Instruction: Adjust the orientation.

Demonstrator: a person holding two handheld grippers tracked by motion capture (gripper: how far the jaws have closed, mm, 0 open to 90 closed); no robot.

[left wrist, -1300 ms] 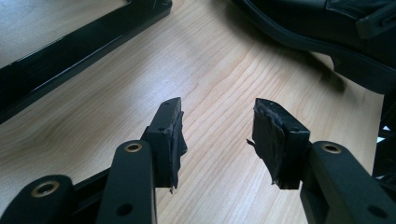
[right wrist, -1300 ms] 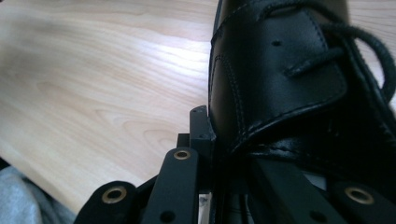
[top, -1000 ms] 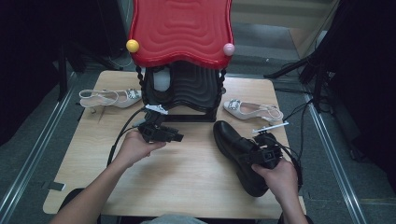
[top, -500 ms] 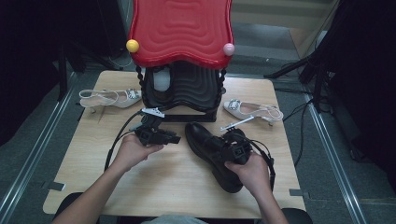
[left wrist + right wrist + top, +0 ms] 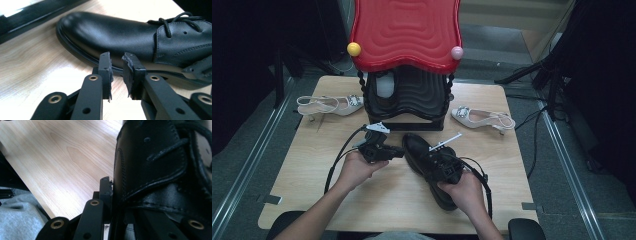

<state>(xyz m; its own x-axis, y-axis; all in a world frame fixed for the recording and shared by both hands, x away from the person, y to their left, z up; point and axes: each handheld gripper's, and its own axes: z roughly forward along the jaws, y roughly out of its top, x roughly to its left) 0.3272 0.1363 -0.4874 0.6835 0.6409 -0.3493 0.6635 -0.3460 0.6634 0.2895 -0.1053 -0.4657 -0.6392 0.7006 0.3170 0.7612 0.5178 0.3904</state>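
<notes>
At the frame's lower centre on the counter (image 5: 312,165), the black lace-up boot (image 5: 419,150), clamped by the right hand-held gripper (image 5: 443,167), points its toe up-left toward the nearly closed, empty left hand-held gripper (image 5: 398,151).

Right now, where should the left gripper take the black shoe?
Take the black shoe at the sole edge by its toe, coming in low from the side: the left gripper already faces that rim, fingers slightly parted. The right gripper holds the collar.
</notes>
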